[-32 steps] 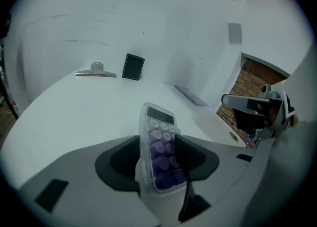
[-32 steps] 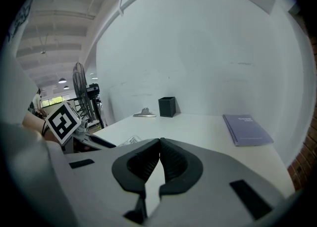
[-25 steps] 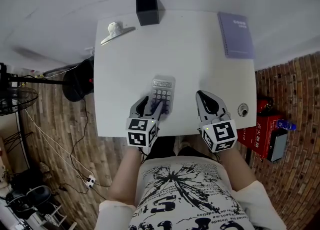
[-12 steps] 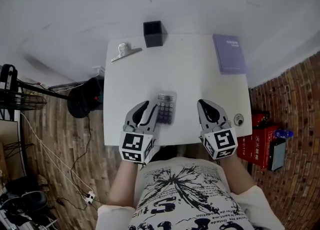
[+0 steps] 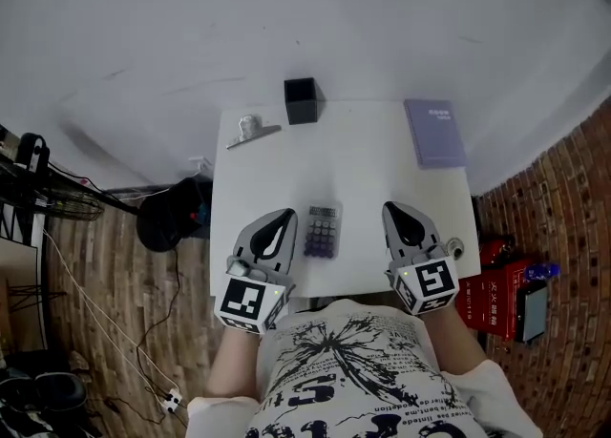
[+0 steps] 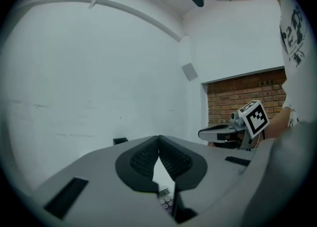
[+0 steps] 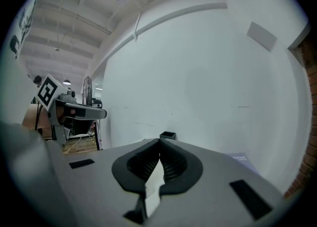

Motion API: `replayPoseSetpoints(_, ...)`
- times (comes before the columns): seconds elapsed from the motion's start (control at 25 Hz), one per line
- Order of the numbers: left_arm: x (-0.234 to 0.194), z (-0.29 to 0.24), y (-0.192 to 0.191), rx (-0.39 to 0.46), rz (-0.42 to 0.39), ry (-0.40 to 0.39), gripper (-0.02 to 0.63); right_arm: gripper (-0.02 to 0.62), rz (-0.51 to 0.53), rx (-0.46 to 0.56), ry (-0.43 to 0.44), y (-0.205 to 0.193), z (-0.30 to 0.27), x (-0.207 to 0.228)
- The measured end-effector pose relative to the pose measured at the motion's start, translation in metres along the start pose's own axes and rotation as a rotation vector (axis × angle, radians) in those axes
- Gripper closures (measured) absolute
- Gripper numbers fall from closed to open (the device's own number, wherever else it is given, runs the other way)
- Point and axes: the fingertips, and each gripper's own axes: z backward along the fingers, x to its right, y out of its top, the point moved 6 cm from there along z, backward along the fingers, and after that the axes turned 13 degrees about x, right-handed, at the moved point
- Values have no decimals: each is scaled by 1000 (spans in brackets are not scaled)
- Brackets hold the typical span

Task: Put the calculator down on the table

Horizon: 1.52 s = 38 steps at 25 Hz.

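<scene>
The calculator (image 5: 323,230), grey with purple keys, lies flat on the white table (image 5: 363,169) near its front edge. My left gripper (image 5: 284,218) hovers just left of it, raised off the table. Its jaws are closing and meet at the tips, with nothing between them. In the left gripper view the calculator (image 6: 166,199) peeks through the gap below the shut left gripper (image 6: 159,137). My right gripper (image 5: 392,208) hangs to the calculator's right, shut and empty. The right gripper (image 7: 159,142) view shows its pads touching.
A black square pot (image 5: 302,100) and a metal clip (image 5: 252,129) sit at the table's far edge. A purple notebook (image 5: 434,132) lies at the far right corner. A small round fitting (image 5: 452,248) is at the near right corner. A red box (image 5: 496,279) stands on the floor.
The left jaws, open around the calculator's left side a second ago, have closed empty. Both grippers have risen and drawn back; the calculator stays on the table.
</scene>
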Motion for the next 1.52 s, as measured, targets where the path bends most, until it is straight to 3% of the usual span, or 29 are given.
replayPoseSetpoints(0.88, -12, 7, 1, 19, 4, -43, 592, 583, 33, 30, 19, 6, -5, -17)
replayPoseSetpoints(1.52, -18, 6, -5, 10, 15, -30, 592, 583, 33, 26, 19, -1, -14, -20)
